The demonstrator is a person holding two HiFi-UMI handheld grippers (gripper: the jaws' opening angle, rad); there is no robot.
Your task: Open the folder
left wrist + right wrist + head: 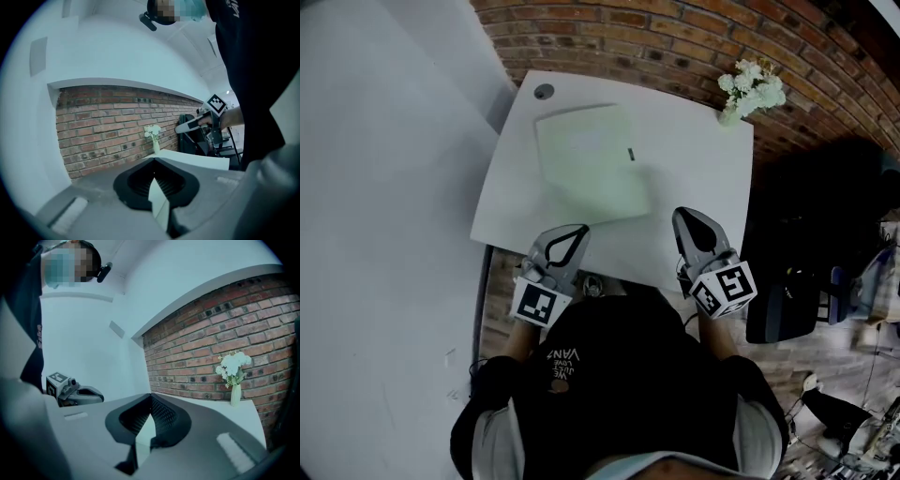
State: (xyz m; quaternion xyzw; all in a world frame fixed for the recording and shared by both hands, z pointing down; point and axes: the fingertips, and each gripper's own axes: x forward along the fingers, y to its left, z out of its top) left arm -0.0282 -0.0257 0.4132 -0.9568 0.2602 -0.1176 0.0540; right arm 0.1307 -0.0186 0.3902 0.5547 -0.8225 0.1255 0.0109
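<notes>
A pale green folder (pixel 592 161) lies shut and flat on the white table (pixel 703 169), with a small dark clasp (pixel 630 154) near its right edge. My left gripper (pixel 580 229) hovers over the table's near edge, just short of the folder's near left corner, its jaws shut and empty. My right gripper (pixel 683 215) hangs to the right of the folder's near right corner, its jaws also together and empty. In the left gripper view the jaw tips (pixel 154 159) meet; the right gripper view shows its tips (pixel 151 394) meeting too. The jaws hide the folder in both gripper views.
A small white vase of flowers (pixel 750 89) stands at the table's far right corner against the brick wall (pixel 675 37). A round cable hole (pixel 544 91) sits at the far left corner. A black chair (pixel 792 295) stands to the right of the table.
</notes>
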